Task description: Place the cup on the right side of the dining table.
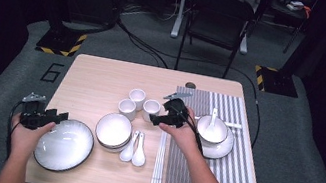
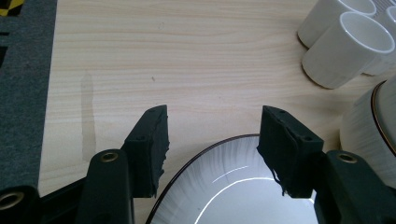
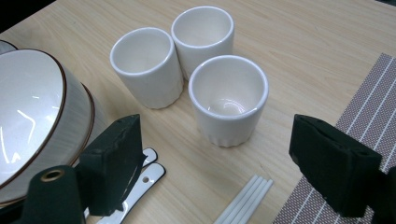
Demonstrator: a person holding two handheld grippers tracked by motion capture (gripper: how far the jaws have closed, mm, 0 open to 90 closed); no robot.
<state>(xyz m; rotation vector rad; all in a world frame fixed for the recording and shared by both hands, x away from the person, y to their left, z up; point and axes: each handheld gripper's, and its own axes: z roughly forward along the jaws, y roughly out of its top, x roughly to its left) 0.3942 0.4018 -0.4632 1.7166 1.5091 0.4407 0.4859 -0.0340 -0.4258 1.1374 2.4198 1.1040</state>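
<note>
Right tool (image 3: 215, 154): your jaws wide, nothing held, nearest of 3 cups (image 3: 229, 100) just ahead. Left tool (image 2: 212, 144): wide, over plate (image 2: 233, 186) rim on desk (image 2: 187, 60).

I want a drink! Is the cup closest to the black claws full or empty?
Empty. The nearest cup stands upright, and its bare white bottom shows inside.
</note>
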